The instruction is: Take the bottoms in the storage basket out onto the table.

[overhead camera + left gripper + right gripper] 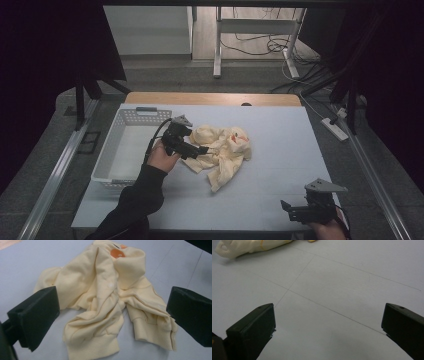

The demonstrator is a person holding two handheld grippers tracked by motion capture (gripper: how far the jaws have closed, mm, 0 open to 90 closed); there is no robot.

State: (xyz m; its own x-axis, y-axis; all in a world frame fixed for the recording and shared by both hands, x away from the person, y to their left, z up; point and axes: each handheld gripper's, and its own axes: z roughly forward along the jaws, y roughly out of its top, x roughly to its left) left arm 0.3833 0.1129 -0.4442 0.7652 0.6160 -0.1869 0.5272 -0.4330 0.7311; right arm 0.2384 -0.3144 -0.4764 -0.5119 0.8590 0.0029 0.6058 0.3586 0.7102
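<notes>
- Cream garment [222, 150] lies crumpled at the middle of the pale table [280, 165], orange patch showing near its top, just right of the white basket [125, 150].
- Left gripper [197, 150] hovers at the garment's left edge, jaws spread wide around the bunched cloth, gripping nothing.
- Right gripper [287, 210] sits well apart at the table's near right corner, jaws wide open and empty over bare tabletop.
</notes>
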